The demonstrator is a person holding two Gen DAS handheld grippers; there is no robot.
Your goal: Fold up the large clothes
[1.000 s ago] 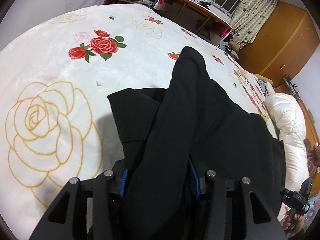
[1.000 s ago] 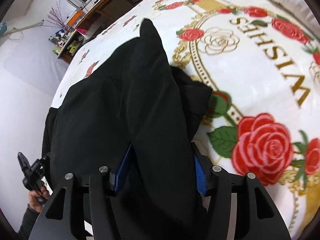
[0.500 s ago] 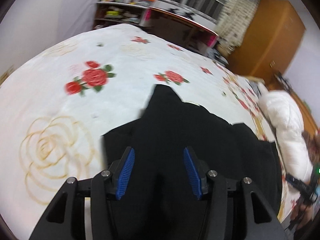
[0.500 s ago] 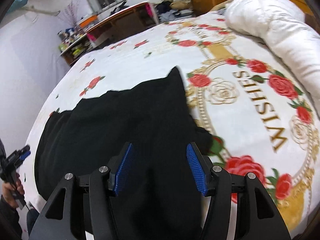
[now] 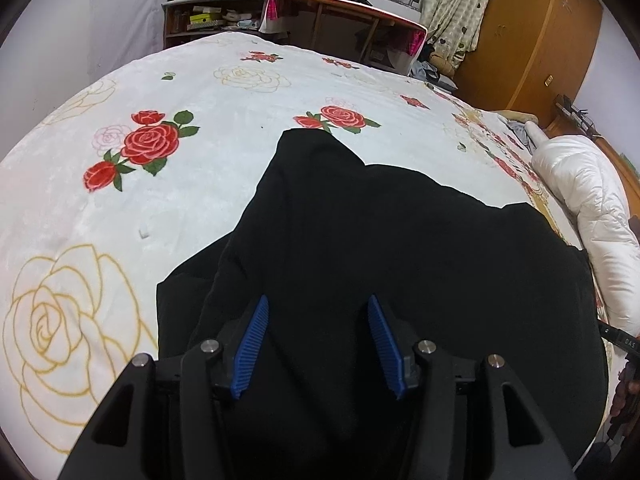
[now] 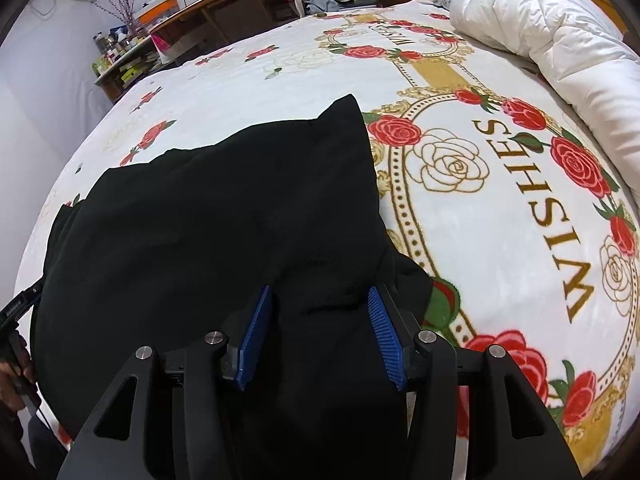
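— Where's the black garment point(image 5: 400, 248)?
— Spread on the rose-print blanket point(image 5: 200, 184); white duvet point(image 6: 560, 32) beside it.
— Claws?
— Left claw point(image 5: 318, 342) and right claw point(image 6: 320, 334) both spread wide, holding nothing, above the fabric.

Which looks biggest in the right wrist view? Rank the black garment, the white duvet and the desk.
1. black garment, filling most of the lower half.
2. white duvet, a large roll at the upper right.
3. desk, smallest, though it stands far from the camera, so its true size is unsure.
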